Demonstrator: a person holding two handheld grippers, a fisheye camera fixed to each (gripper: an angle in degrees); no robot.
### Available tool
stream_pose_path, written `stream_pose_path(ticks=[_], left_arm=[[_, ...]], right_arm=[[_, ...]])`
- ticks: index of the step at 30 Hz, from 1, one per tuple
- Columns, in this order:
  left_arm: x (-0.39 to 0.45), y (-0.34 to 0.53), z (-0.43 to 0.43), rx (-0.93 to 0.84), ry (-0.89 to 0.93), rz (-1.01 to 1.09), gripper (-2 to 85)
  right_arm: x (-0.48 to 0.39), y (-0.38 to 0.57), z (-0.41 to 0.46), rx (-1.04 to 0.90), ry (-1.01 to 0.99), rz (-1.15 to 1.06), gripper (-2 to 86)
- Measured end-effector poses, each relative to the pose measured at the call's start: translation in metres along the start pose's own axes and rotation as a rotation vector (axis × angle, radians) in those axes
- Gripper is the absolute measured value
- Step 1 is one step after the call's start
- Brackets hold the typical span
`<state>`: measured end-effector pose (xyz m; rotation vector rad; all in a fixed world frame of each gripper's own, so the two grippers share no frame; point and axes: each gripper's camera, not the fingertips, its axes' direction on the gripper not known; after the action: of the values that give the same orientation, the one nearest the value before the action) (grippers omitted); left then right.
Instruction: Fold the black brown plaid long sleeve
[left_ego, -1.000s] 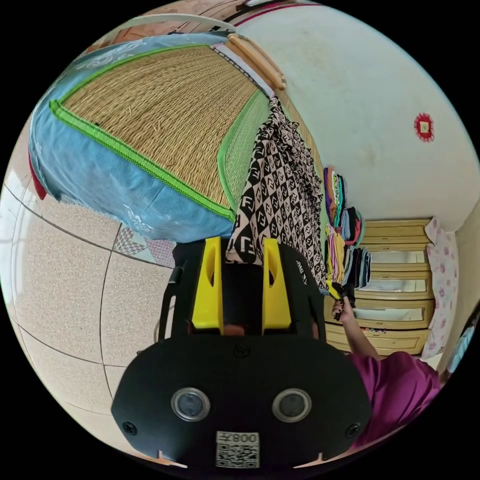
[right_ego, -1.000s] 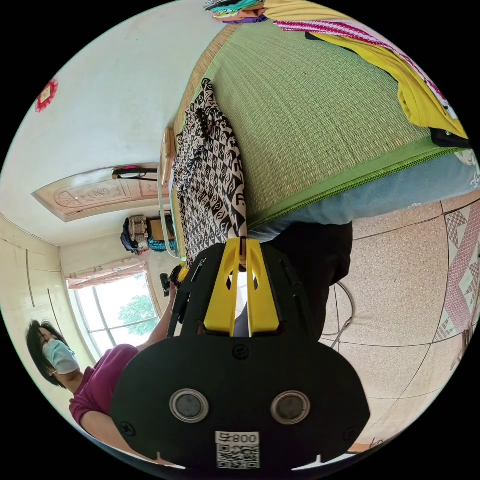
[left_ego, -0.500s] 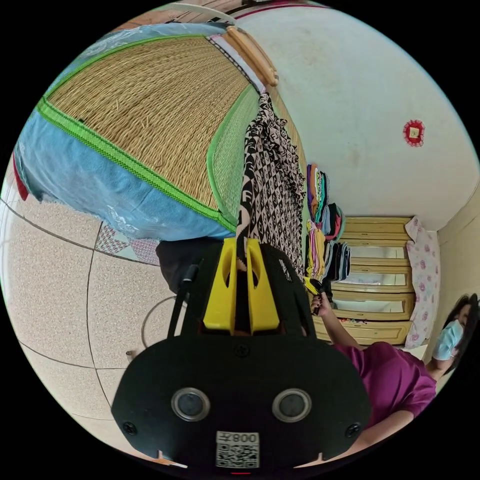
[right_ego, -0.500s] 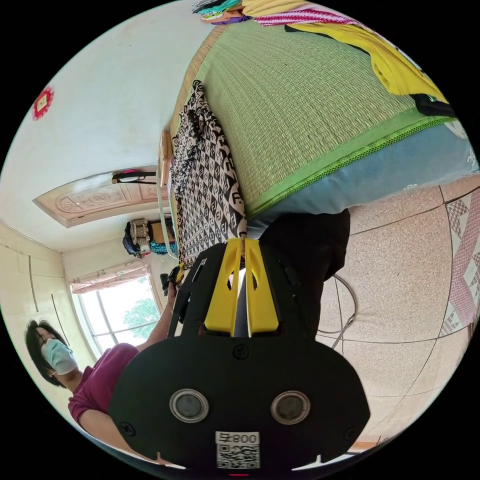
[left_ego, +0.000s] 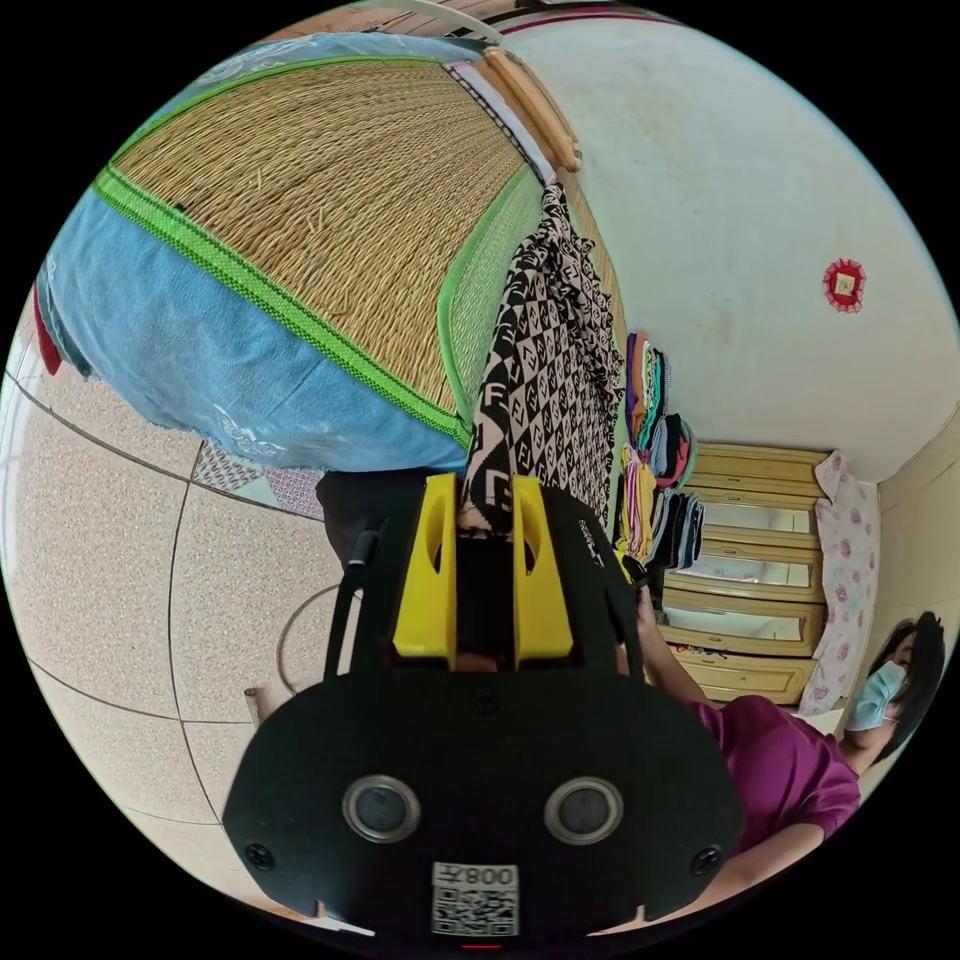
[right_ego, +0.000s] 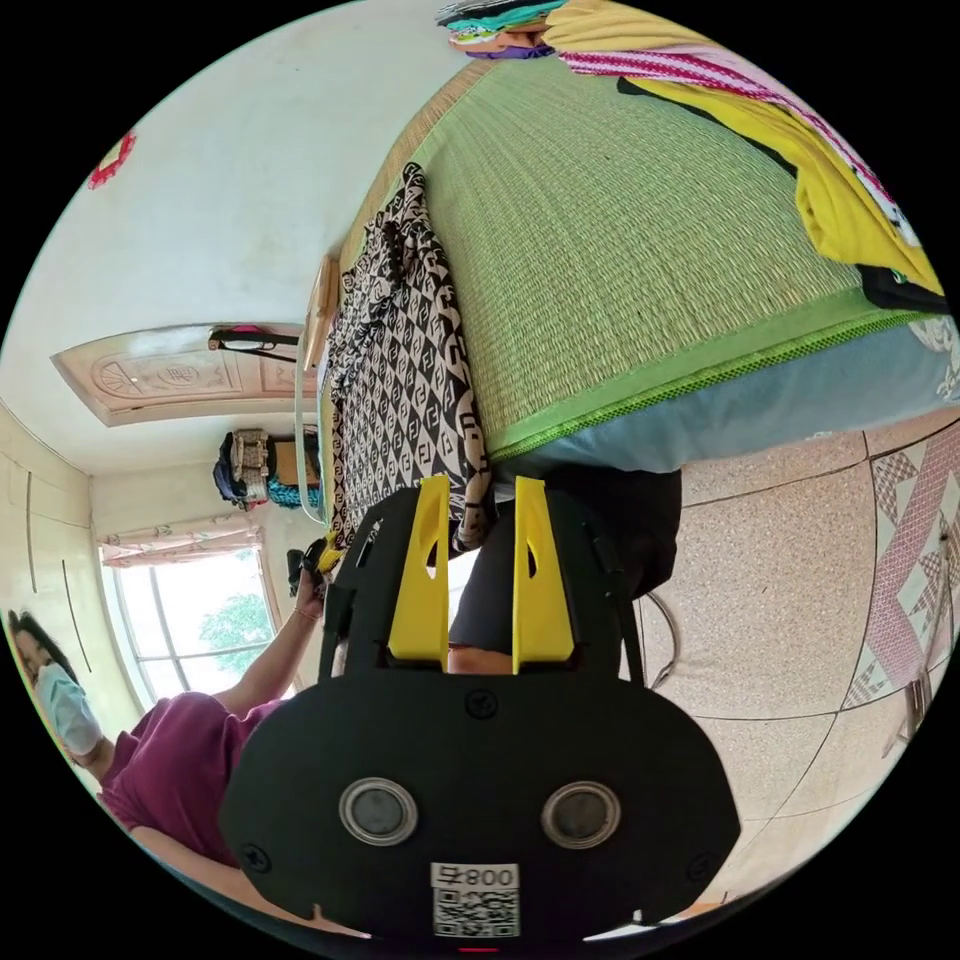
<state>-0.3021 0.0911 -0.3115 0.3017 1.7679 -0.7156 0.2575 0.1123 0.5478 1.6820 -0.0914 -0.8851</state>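
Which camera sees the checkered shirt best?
The right gripper view shows the checkered shirt best: it lies spread along the edge of the green mat, with its pattern facing the camera. The left gripper view sees the shirt edge-on, as a narrow strip running away from its yellow jaws.

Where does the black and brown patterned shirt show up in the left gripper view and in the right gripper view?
Left gripper view: the shirt runs from the centre up, just above the yellow jaws.
Right gripper view: the shirt lies left of centre, above the jaws.
Shared landmark: the green mat the shirt lies on.
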Motion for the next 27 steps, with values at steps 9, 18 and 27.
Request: stream_pose_path(ticks=[9,18,27], left_arm=[[0.003,-0.005,0.014,-0.068,-0.043,-0.008,9.4],[0.005,0.001,0.007,-0.040,0.004,-0.027,4.4],[0.012,0.024,-0.011,0.014,0.123,-0.021,3.3]], right_arm=[[-0.034,-0.036,0.037,-0.124,0.109,-0.084,10.6],[-0.020,-0.037,0.041,-0.152,0.077,-0.076,5.0],[-0.004,-0.036,0.032,-0.193,0.025,-0.093,2.5]])
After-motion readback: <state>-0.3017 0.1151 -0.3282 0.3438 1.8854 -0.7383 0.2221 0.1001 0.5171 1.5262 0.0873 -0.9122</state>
